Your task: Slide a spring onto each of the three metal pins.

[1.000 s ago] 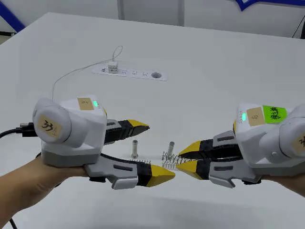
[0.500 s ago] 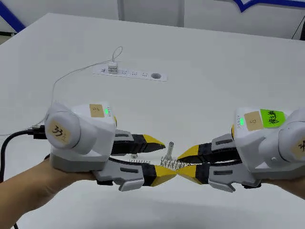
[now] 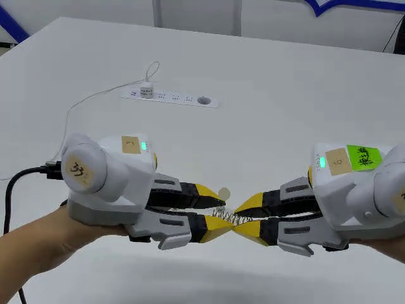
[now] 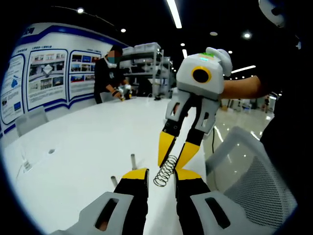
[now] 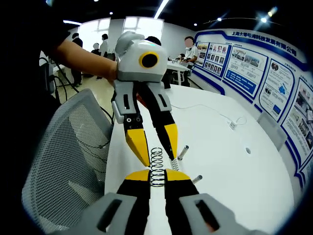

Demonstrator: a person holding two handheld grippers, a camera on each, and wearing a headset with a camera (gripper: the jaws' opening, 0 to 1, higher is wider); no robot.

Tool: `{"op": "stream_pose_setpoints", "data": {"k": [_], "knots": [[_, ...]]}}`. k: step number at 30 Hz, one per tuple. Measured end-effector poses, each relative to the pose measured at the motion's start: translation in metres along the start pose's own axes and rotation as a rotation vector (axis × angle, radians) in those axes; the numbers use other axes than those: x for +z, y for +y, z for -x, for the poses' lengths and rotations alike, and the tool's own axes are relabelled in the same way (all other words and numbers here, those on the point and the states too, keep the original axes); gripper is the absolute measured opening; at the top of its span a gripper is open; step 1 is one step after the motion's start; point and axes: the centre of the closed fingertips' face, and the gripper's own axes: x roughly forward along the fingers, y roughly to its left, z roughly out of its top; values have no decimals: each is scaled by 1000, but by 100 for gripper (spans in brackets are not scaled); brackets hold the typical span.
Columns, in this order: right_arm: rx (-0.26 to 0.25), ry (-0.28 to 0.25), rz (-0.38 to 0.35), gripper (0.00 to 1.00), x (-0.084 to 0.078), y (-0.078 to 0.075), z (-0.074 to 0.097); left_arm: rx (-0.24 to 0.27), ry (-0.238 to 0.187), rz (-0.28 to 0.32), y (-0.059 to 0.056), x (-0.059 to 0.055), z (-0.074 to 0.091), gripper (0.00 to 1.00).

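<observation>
Lower-centre of frame: spring (image 3: 228, 218) lies L–R, bridging both tip pairs. Right gripper (image 5: 157, 177) jaws pinch one end; left gripper (image 4: 162, 173) jaws spread loose round the other. Nearest pin (image 3: 223, 193) upright just above left tips; spring prob. needs tipping vertical over it.

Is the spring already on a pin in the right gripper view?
No: the spring is held at the right gripper's tips, apart from the two bare pins.
</observation>
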Motion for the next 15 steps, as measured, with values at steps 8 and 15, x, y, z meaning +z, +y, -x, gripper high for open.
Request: {"op": "stream_pose_setpoints", "data": {"k": [8, 15], "knots": [[16, -8, 11, 11, 4, 2, 1, -39, 18, -15, -3, -2, 0, 18], [26, 0, 22, 11, 2, 3, 1, -54, 26, -41, -7, -4, -2, 15]]}}
